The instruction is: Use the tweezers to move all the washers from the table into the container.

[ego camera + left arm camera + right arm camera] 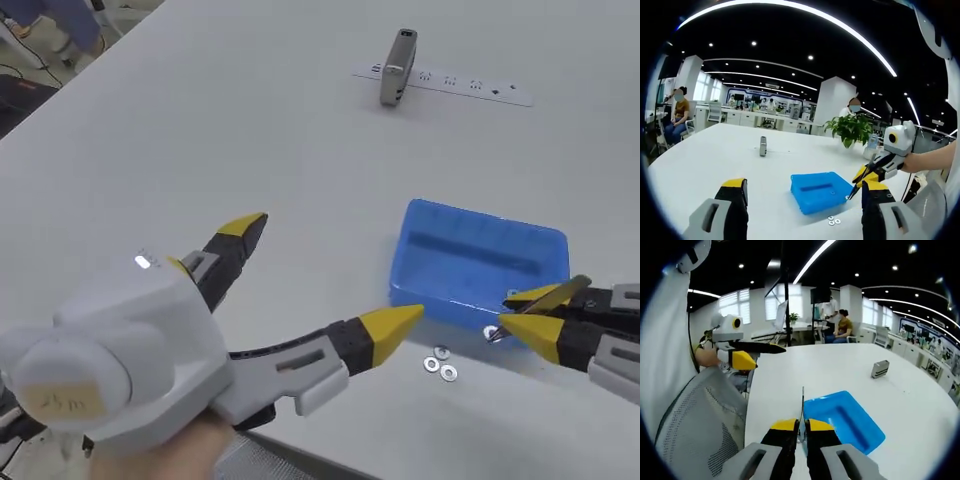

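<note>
The blue container (480,258) sits on the white table (250,130). Three small washers (440,364) lie on the table just in front of its near wall. My right gripper (520,310) comes in from the right, shut on the tweezers (552,294). Their tips reach the container's near edge, where a small washer (490,334) seems to sit. My left gripper (320,275) hovers open and holds nothing, left of the container. From the left gripper view I see the container (820,190), the washers (834,220) and the right gripper (875,172). In the right gripper view the tweezers (802,405) rise beside the container (840,420).
A silver device (397,65) lies on a white power strip (450,82) at the far side of the table. The table's near edge runs just below the washers. A grey mesh chair (705,435) stands by that edge. People sit at desks far behind.
</note>
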Available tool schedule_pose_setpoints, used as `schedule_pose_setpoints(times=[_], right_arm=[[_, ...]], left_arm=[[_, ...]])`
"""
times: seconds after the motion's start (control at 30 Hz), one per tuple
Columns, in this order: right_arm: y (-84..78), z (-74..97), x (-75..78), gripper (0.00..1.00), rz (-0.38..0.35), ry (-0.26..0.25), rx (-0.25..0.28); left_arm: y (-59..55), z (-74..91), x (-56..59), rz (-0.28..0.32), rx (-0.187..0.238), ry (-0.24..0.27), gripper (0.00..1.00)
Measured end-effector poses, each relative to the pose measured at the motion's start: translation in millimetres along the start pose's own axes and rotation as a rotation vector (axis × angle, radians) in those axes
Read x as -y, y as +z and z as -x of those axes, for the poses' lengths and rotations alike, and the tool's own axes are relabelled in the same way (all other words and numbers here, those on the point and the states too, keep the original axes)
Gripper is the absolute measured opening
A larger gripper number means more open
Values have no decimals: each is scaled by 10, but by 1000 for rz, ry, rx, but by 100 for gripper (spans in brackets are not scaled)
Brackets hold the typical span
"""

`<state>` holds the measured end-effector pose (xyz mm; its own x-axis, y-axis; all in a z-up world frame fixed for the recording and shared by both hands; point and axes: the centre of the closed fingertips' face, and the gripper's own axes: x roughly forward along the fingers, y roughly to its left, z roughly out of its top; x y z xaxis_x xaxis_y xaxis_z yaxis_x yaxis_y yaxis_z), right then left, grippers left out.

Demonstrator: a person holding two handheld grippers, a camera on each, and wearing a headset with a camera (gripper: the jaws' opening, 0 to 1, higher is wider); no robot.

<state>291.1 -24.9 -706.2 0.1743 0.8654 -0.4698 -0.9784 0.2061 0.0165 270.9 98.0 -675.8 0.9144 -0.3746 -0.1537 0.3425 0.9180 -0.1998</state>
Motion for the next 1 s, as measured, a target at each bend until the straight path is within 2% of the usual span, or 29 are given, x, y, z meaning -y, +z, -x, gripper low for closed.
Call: schedule_pose_setpoints(times=[0.07, 0.17, 0.27, 0.43, 0.6, 0.73, 0.87, 1.0], right_arm=[[50, 13, 128, 3, -36, -44, 24], [45, -7, 313, 3, -61, -89, 31], [-11, -66, 528, 3, -121, -145, 18], [-137, -179, 775, 3, -201, -197, -4], [-263, -304, 869, 3, -254, -202, -33], [-378, -406, 882, 3, -293, -189, -57], [-465, -439, 912, 3, -306, -204, -83], [-472, -443, 914, 3, -333, -204, -76]], left_arm=[[2, 1, -3, 0, 1, 1, 97], [8, 3, -10, 3, 4, 3, 97], [6, 2, -12, 6, 3, 3, 97], [0, -1, -15, 3, 0, 4, 96], [-6, -2, -26, 6, -2, 7, 96], [-14, -6, -28, 7, -6, 6, 96], [-30, -10, -27, 3, -14, 6, 96], [-41, -13, -30, 4, -20, 6, 95]])
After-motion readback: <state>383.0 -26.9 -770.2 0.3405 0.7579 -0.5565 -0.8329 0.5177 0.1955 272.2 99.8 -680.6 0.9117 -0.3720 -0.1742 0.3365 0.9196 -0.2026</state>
